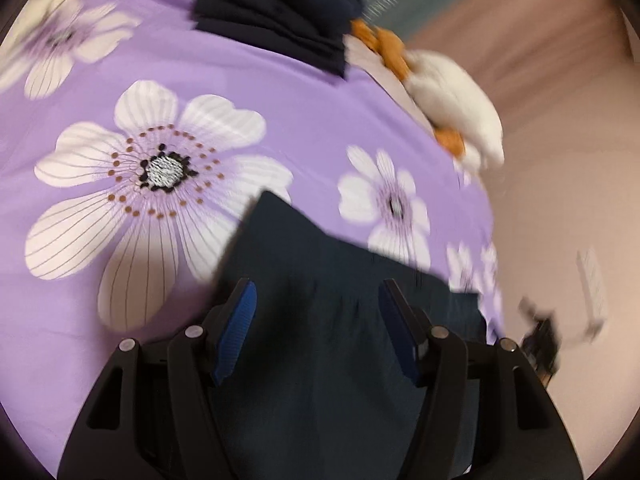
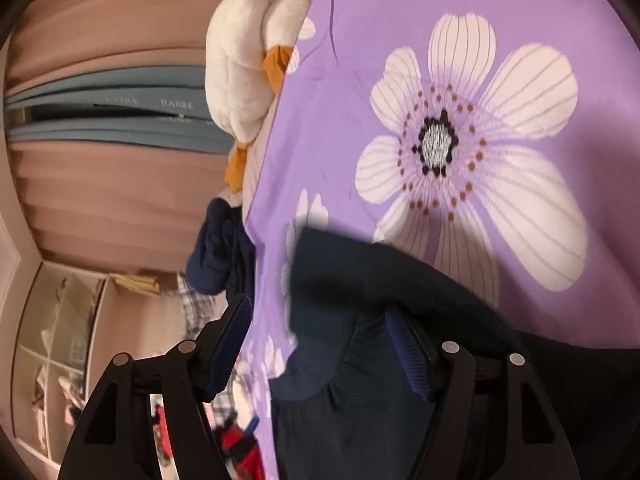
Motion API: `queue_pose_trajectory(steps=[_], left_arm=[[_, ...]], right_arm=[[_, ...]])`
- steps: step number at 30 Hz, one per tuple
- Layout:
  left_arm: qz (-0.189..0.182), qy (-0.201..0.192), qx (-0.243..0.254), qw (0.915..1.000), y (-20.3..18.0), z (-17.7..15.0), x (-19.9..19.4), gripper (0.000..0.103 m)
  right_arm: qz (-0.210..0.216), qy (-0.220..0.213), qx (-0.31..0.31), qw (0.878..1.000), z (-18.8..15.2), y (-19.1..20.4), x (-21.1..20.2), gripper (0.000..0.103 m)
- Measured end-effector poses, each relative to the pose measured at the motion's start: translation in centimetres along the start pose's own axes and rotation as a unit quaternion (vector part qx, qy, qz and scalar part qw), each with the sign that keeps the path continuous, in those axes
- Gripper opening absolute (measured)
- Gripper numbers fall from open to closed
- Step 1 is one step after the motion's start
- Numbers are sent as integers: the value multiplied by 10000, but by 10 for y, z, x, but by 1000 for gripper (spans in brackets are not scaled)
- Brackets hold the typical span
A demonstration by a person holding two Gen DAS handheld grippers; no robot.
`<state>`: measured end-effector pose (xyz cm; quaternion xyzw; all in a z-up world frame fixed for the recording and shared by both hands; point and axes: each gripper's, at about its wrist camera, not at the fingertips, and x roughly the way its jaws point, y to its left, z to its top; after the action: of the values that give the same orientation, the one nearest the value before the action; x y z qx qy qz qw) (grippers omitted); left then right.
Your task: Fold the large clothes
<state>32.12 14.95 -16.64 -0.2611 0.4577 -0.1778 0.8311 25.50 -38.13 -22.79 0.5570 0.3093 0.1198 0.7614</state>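
- A dark navy garment [image 1: 320,280] lies on a purple bedsheet [image 1: 280,100] printed with large white flowers; in the left wrist view it spreads from the middle of the sheet down toward the camera.
- The left gripper [image 1: 318,324] hangs over this garment with its jaws apart. The blue pads [image 1: 236,332] stand clear on either side and do not press on the cloth, so the garment is released.
- In the right wrist view the same dark garment [image 2: 360,320] lies near the edge of the sheet [image 2: 360,120], with gathered folds running under the gripper.
- The right gripper [image 2: 320,340] also has its jaws wide apart. Its right pad [image 2: 412,356] sits against or just over the fabric, its left pad [image 2: 228,340] is off the edge of the bed with nothing touching it; no cloth is pinched.
- A second bundle of navy cloth [image 1: 276,12] sits crumpled at the far side of the sheet in the left wrist view, well apart from the flat garment; in the right wrist view a dark bundle [image 2: 216,256] sits at the bed's edge.
- A white plush toy [image 1: 452,96] with orange parts lies at the edge of the sheet, just beside the crumpled bundle; the right wrist view shows it too [image 2: 248,52].
- Behind the bed hang pinkish curtains [image 2: 100,184], with a blue band [image 2: 120,92] across them bearing small lettering too blurred to read fully.
- The left wrist view is smeared by motion, so fine detail at its right edge cannot be told.
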Motion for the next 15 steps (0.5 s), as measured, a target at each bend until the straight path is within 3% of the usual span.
queue_pose_trajectory(steps=[1, 4, 6, 7, 9, 10, 12, 15], left_arm=[[34, 38, 235, 9997, -7, -9, -5, 63], [220, 132, 757, 9968, -20, -37, -11, 63], [311, 202, 968, 9946, -25, -53, -11, 63], [346, 235, 1038, 9937, -26, -62, -11, 63], [451, 250, 1171, 9918, -27, -80, -12, 63], [522, 210, 1250, 9906, -29, -87, -14, 63], [738, 50, 1433, 9869, -34, -104, -19, 63], [881, -89, 1599, 9832, -39, -127, -20, 63]], right_arm=[[81, -63, 19, 9999, 0, 1, -5, 80], [100, -243, -234, 9994, -8, 12, -23, 80], [-394, -106, -880, 9953, -22, 27, -27, 80], [-806, -17, -1374, 9872, -34, 37, -28, 80], [-1643, 9, -2470, 9550, -67, 55, -32, 80], [-1836, -26, -2800, 9423, -79, 59, -35, 74], [-2273, -88, -3609, 9044, -115, 68, -40, 69], [-2548, -76, -4301, 8661, -154, 70, -45, 63]])
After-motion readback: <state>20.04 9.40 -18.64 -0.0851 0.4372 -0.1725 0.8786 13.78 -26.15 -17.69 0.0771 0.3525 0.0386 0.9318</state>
